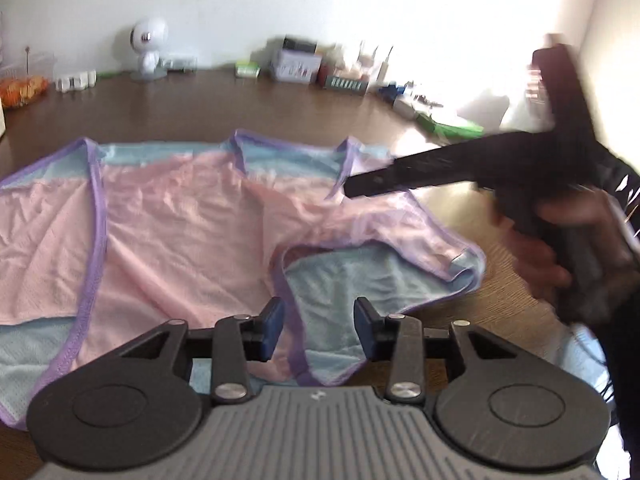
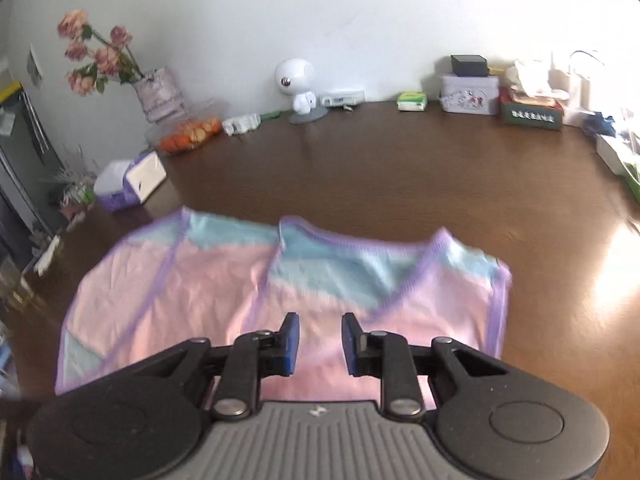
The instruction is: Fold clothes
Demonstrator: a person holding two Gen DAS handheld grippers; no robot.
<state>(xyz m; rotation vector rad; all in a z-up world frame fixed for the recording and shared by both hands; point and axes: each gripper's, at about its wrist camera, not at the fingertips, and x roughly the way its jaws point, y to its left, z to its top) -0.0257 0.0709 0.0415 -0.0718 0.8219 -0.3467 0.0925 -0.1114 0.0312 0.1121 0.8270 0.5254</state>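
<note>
Two grippers work over one garment: a pink mesh tank top with light-blue panels and purple binding, lying on a dark brown wooden table. In the left wrist view its right-hand part is turned over on itself, so that a blue inner panel faces up beside a curved purple edge. The left gripper hangs low over that turned part, jaws parted with nothing pinched between the blue pads; cloth shows in the gap below them. The right gripper hovers above the pink middle of the top, its jaws a little apart and empty too. From the left wrist view it appears blurred at the right, gripped by a hand, fingers reaching toward the neckline. Along the far wall stand a small white round-headed figurine, a vase of pink roses, a pack of oranges, a tissue box and several tins.
</note>
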